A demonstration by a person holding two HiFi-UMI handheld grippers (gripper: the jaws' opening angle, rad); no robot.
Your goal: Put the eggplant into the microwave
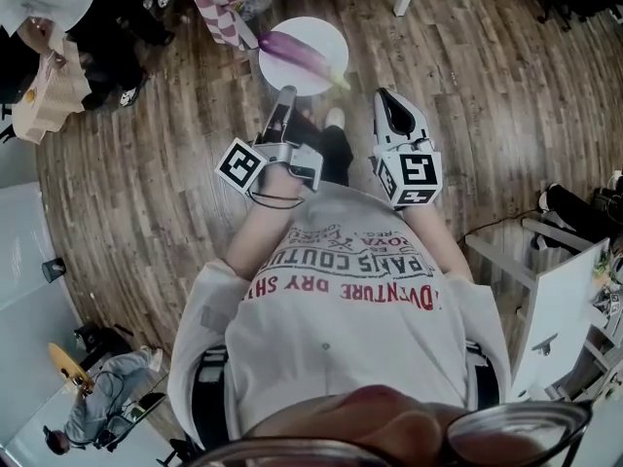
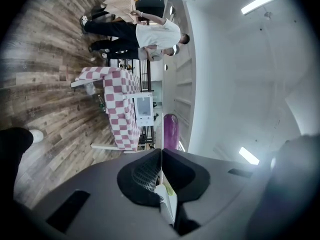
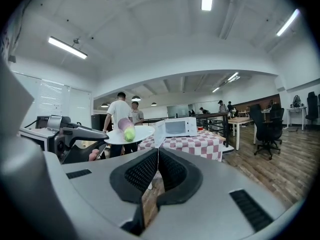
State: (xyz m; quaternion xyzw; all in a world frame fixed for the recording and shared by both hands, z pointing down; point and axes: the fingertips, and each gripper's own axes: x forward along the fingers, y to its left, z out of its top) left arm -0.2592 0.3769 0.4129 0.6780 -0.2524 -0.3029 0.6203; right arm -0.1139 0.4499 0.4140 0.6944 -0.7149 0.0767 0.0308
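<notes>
The left gripper (image 1: 284, 95) pinches the plate (image 1: 323, 35) by its rim, held level so the eggplant (image 1: 300, 53) cannot roll off before reaching the microwave (image 3: 175, 127), while the right gripper (image 1: 390, 101) is closed and empty.

This is an open-plan office. A microwave (image 3: 175, 127) sits on a checked-cloth desk (image 3: 200, 144) on a wood-plank floor (image 3: 280, 169). To the right of that desk are wheeled office chairs (image 3: 264, 126) and work desks (image 3: 240, 120). Strip lights (image 3: 67, 47) run overhead, and people (image 3: 120, 115) stand to its left.
</notes>
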